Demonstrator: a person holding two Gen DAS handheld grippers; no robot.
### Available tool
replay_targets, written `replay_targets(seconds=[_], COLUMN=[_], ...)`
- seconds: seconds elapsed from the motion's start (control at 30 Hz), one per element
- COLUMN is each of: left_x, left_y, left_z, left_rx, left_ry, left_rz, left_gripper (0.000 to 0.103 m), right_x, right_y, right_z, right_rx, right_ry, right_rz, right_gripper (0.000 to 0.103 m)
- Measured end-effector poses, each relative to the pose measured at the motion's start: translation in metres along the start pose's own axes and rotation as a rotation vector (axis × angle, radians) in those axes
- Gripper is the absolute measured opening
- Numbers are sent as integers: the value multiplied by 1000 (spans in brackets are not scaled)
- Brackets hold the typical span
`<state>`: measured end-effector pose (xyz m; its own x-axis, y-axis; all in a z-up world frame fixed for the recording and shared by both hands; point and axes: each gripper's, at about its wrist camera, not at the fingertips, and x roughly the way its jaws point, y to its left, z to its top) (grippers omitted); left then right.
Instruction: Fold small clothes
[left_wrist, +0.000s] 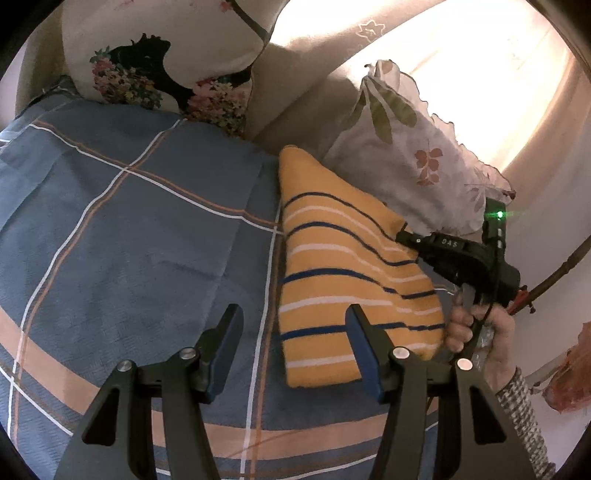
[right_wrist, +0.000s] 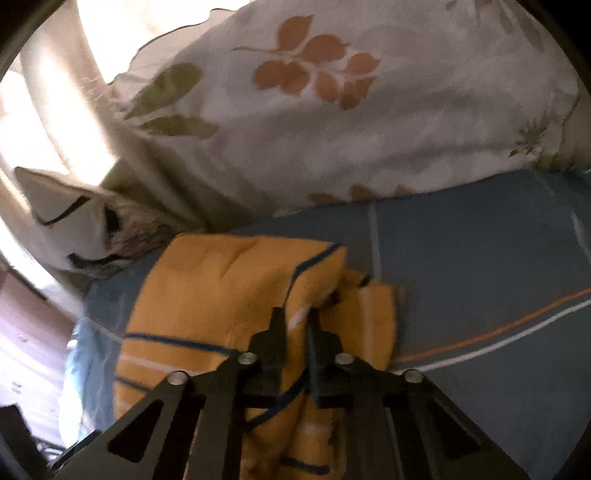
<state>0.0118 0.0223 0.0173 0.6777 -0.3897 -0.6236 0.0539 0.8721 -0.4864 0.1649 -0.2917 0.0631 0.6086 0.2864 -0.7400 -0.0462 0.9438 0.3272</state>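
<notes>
A: Which step was it?
B: Mid-fold: right gripper (right_wrist: 295, 317) pinched the striped garment (left_wrist: 343, 266), at two o'clock on the bedsheet (left_wrist: 129, 221).
A: The left gripper (left_wrist: 291, 332)?
B: Fingers apart, empty. Next probably carrying the edge across.

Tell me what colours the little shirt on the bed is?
The shirt is yellow with dark blue and white stripes, clearest in the left wrist view.

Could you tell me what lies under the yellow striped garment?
The yellow striped garment rests on the blue plaid bedsheet, which shows all around it. The right hand-held gripper pinches one edge. Whether anything else lies beneath is hidden by the cloth.
</notes>
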Motion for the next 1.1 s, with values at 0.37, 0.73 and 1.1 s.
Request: replay_targets(seconds=[0.37,0.73,1.1], left_x=[-11,-59,-118], left_y=[0,-15,-39], left_z=[-11,-30,-55], left_rx=[38,123,226], left_ry=[-55,-199,-456], left_rz=[72,123,318], left_gripper=[57,68,100], right_x=[-46,-53,-147], right_y=[30,21,21], right_z=[-22,-91,-167], right_rx=[-152,-179,-150], right_ry=[-135,-57,-236], right_rz=[-116,-111,-95], right_gripper=[17,32,49])
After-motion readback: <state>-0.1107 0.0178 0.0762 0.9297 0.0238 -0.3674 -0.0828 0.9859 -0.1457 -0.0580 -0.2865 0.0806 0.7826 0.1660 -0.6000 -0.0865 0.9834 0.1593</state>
